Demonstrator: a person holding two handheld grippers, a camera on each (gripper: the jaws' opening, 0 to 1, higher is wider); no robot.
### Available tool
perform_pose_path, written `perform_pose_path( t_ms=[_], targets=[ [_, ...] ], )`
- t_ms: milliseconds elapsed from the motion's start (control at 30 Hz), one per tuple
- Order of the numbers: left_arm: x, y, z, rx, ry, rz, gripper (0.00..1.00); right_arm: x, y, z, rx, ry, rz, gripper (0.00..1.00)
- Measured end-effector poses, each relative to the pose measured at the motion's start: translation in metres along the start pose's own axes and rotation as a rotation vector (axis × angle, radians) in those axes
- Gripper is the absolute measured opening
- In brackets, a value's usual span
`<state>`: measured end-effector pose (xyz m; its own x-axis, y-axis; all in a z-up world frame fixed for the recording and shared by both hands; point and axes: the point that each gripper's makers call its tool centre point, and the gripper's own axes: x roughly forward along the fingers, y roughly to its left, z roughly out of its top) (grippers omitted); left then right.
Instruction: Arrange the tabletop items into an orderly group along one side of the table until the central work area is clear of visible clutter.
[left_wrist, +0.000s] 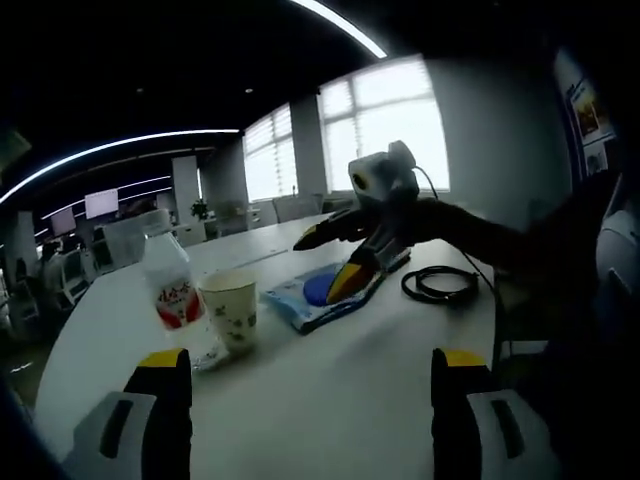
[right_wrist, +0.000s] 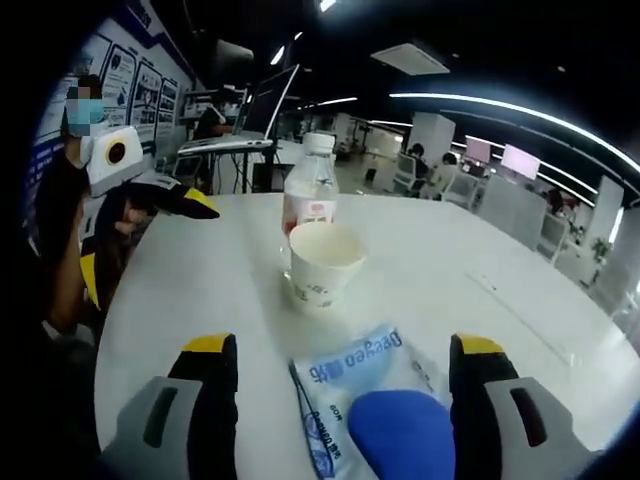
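White tabletop (left_wrist: 330, 390) carries the clutter. In left gripper view the left gripper (left_wrist: 311, 420) rises at 6 o'clock with yellow-tipped black jaws set wide apart, nothing between them, bare table under the gap. Clear plastic bottle with red-and-white label (left_wrist: 168, 283) stands upright at 9 o'clock, and a pale paper cup with a small printed pattern (left_wrist: 231, 310) stands upright touching or just beside it on its 3 o'clock side. Flat blue-and-white plastic packet (left_wrist: 305, 295) lies near centre, beside the cup. The right gripper (left_wrist: 340, 262) comes in from 2 o'clock, yellow tips down at the packet; cannot tell here if they touch it. Black coiled cable (left_wrist: 440, 285) lies at 3 o'clock, apart from the packet.

In right gripper view the right gripper (right_wrist: 345, 410) has jaws wide apart straddling the packet (right_wrist: 350, 375), not closed on it; a blue patch (right_wrist: 400, 435) sits low between the jaws. Cup (right_wrist: 325, 262) stands at 12 o'clock of the packet, bottle (right_wrist: 310, 195) just behind it. Left gripper (right_wrist: 185, 203) at 9 o'clock, held off the table by a person's hand (right_wrist: 130, 215).
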<state>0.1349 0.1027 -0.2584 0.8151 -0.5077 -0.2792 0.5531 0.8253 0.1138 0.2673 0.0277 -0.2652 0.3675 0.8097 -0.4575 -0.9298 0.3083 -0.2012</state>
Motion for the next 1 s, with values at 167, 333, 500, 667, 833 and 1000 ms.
perform_pose_path(
  t_ms=[167, 333, 500, 667, 833, 1000],
  targets=[
    [-0.006, -0.001, -0.003, 0.007, 0.001, 0.007, 1.0, 0.009, 0.003, 0.003, -0.021, 0.014, 0.004, 0.83],
    [-0.011, 0.001, -0.004, 0.002, 0.001, 0.015, 1.0, 0.014, 0.003, 0.008, -0.019, 0.01, 0.011, 0.82],
    [-0.016, 0.007, -0.009, -0.005, 0.009, 0.048, 0.99, 0.023, 0.005, 0.011, -0.008, 0.008, 0.027, 0.8],
    [-0.02, 0.006, -0.014, -0.021, -0.001, 0.052, 0.99, 0.037, 0.007, 0.014, 0.005, 0.012, 0.055, 0.79],
    [-0.026, 0.006, -0.019, -0.019, 0.002, 0.055, 0.99, 0.046, 0.011, 0.013, 0.014, 0.009, 0.06, 0.77],
    [-0.036, 0.016, -0.024, -0.042, -0.014, 0.075, 0.97, 0.052, 0.011, 0.012, 0.021, 0.011, 0.065, 0.75]
  ],
)
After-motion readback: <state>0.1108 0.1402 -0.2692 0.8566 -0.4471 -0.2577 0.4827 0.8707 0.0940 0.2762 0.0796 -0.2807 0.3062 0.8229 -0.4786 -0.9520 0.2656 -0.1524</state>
